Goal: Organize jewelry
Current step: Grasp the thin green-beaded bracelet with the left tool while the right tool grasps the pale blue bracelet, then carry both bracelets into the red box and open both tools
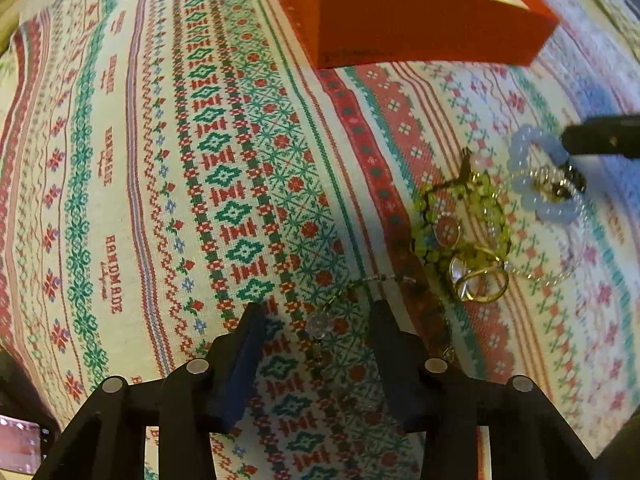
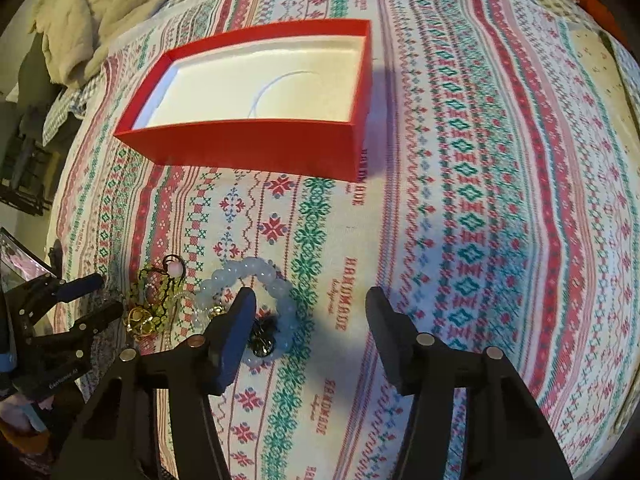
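Open red box (image 2: 256,148) upper centre, long axis left-right, pale blue bead bracelet (image 2: 280,292) lying flat beneath right gripper (image 2: 310,302), left gripper (image 1: 316,312) straddling clear bead, both fingers half-wide, gripping nothing, patterned tablecloth (image 2: 480,200).

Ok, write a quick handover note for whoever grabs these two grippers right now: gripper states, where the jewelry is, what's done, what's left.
Left gripper: jaws apart, holding nothing, low over the patterned cloth, a small clear bead between them.
Right gripper: jaws apart, holding nothing, its left finger over the pale blue bead bracelet.
Jewelry: the green bead strand, gold rings and blue bracelet lie in one tangled pile on the cloth.
Red box: open, beyond the pile, nothing visible inside.
Done: nothing boxed yet.
Left: pick up each piece and place it in the box.
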